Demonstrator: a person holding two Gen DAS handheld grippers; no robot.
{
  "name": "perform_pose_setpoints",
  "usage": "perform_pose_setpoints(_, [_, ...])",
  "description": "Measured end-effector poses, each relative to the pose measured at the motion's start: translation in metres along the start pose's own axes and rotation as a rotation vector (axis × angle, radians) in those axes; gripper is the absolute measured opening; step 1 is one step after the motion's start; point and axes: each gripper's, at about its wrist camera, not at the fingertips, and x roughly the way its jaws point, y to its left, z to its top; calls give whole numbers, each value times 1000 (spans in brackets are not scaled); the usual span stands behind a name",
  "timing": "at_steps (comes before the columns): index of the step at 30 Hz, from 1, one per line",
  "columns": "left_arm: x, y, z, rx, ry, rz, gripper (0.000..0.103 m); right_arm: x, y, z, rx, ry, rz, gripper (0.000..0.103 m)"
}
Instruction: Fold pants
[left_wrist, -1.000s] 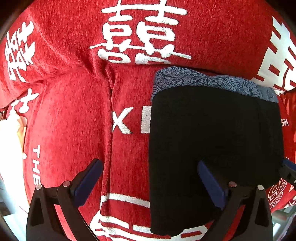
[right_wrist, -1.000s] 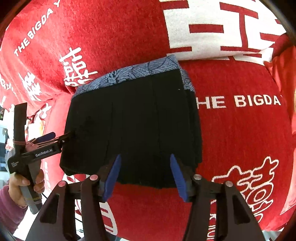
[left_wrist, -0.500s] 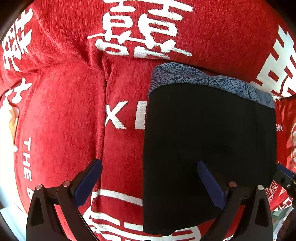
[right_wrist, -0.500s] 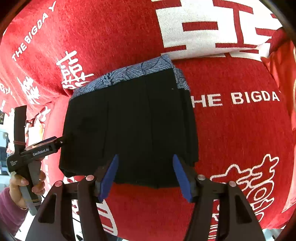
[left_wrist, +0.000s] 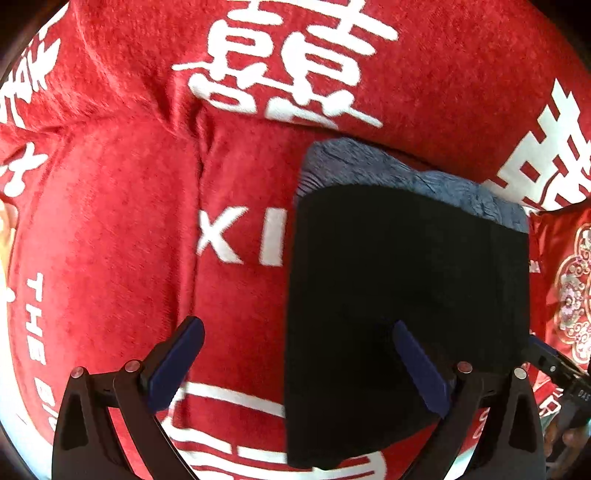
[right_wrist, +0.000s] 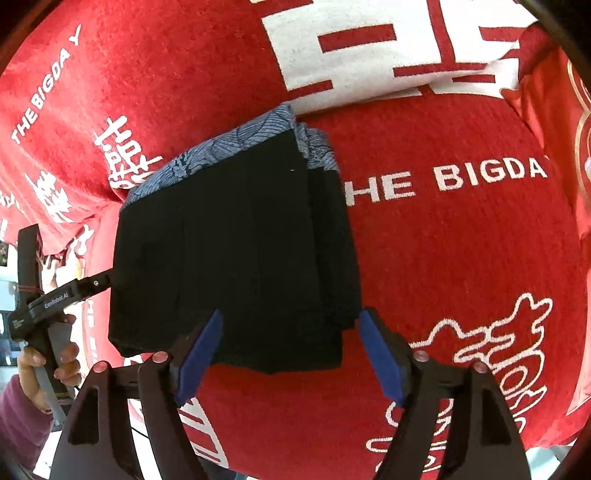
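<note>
The pants (left_wrist: 406, 295) lie folded into a black rectangle with a blue-grey patterned waistband at the far end, on a red sofa cover. They also show in the right wrist view (right_wrist: 240, 258). My left gripper (left_wrist: 299, 354) is open and empty, its right finger over the near left part of the pants. My right gripper (right_wrist: 291, 350) is open and empty, hovering at the near edge of the pants. The left gripper (right_wrist: 92, 284) shows at the pants' left edge in the right wrist view.
The red sofa cover (left_wrist: 129, 240) with white lettering spans seat and backrest (right_wrist: 388, 44). A seam between seat cushions (left_wrist: 197, 229) runs left of the pants. A red embroidered cushion (left_wrist: 569, 288) sits at the right.
Both grippers stay open and shift slightly. My right gripper has opened a little wider and drawn back toward the near edge. The pants have not moved.
</note>
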Motion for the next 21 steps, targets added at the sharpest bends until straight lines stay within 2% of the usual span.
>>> perform_pose_setpoints(7, [6,2,9,7,36,-44,103,3,-18,3,70,-2,55,87])
perform_pose_setpoints(11, [13,6,14,-44,58,-140,103,6,-29,10,96,3,93,92])
perform_pose_setpoints(14, [15,9,19,-55,60,-175,103,8,-33,15,88,14,118,93])
perform_pose_setpoints(21, [17,23,26,-51,91,-162,103,20,-40,26,92,58,167,93])
